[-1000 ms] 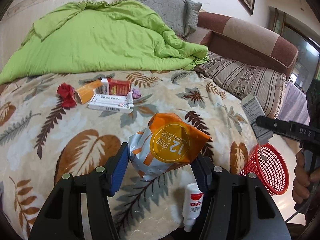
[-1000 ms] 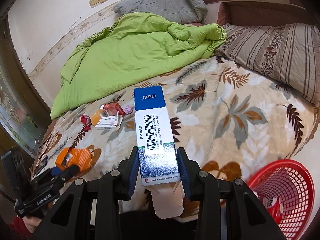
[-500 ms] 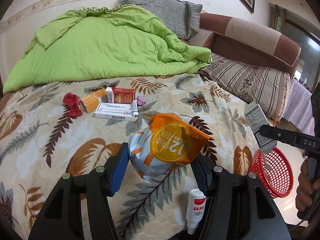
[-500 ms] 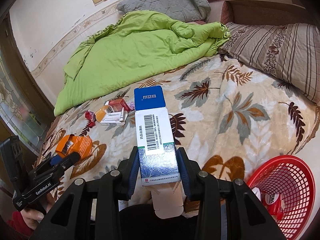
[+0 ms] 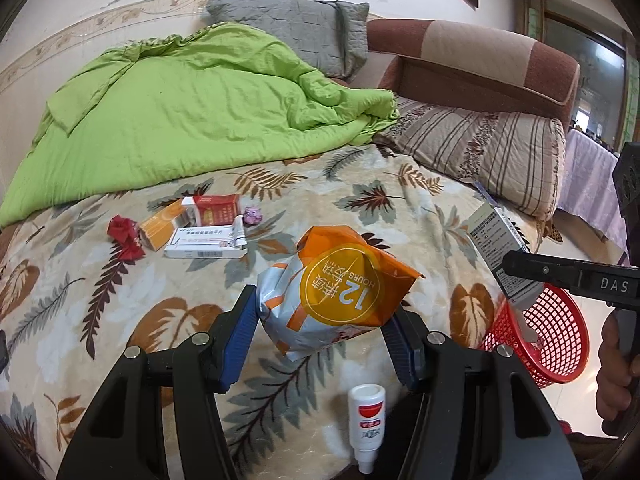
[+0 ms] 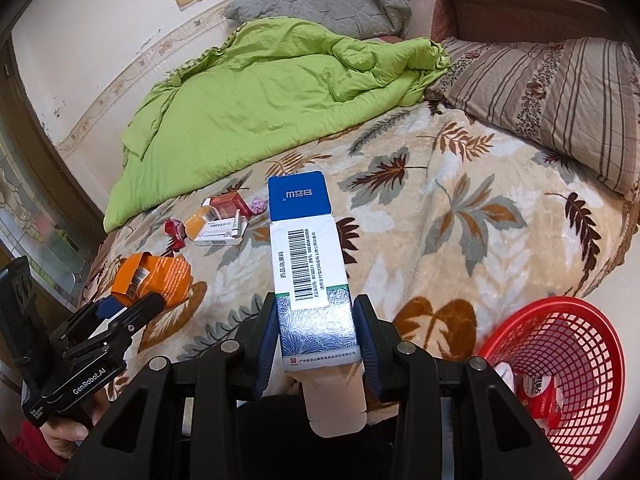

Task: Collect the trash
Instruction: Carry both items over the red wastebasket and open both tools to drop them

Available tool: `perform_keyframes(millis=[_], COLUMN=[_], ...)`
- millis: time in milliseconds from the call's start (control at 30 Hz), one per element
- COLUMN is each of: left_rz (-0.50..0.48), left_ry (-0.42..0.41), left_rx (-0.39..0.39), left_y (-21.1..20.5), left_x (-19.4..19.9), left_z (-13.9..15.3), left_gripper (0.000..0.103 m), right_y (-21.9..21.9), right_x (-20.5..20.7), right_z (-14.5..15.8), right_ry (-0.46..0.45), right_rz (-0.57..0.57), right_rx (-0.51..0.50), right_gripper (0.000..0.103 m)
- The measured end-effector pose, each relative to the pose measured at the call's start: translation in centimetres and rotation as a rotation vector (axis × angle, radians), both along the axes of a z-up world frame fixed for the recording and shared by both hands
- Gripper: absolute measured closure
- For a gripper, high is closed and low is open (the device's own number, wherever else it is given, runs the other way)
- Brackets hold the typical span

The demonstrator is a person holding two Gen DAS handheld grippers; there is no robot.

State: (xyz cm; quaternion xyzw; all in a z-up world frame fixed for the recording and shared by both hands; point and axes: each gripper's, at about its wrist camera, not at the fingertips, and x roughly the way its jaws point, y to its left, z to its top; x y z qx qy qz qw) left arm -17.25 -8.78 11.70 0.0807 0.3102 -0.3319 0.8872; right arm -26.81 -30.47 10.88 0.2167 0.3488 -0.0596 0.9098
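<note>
A leaf-patterned blanket covers the bed (image 5: 400,216). Above it, the left claw (image 5: 320,334) is clamped on a crumpled orange-and-silver foil bag (image 5: 336,300), and the right claw (image 6: 316,340) is clamped on a tall blue-and-white carton (image 6: 308,256). A red plastic mesh basket (image 6: 580,360) sits beside the bed's edge.

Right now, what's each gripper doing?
Left gripper: shut on the crumpled orange-and-silver foil bag.
Right gripper: shut on the tall blue-and-white cardboard medicine box.
</note>
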Motion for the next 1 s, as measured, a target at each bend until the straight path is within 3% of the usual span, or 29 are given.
perform_keyframes(millis=[300,467,833,1000], left_rz=[-0.06,-0.177,-0.422,-0.499], left_ry=[0.005,0.051,0.2,0.234], left_rx=[0.009,-0.006,-0.05,-0.036], left_y=[-1.9,-3.9,-11.3,-15.1], left_x=[-1.1,-2.2,-5.5,-7.8], left_z=[0.0,0.5,1.3,0.9], left_gripper=[0.045,0.045,0.045,0.044], right_y=[-0.5,-1.7,-9.1,-10.7], right_x=[-1.7,-3.3,-11.0,-13.1], right_z=[0.3,0.2,-0.7,-1.9], right_ry=[0.013,0.031,0.105,0.143], right_rz=[-0.025,-0.077,-0.387,-0.464], right_rx=[-0.008,-0.001,0.033,0.069], right_gripper=[0.063,0.063,0.062,0.063])
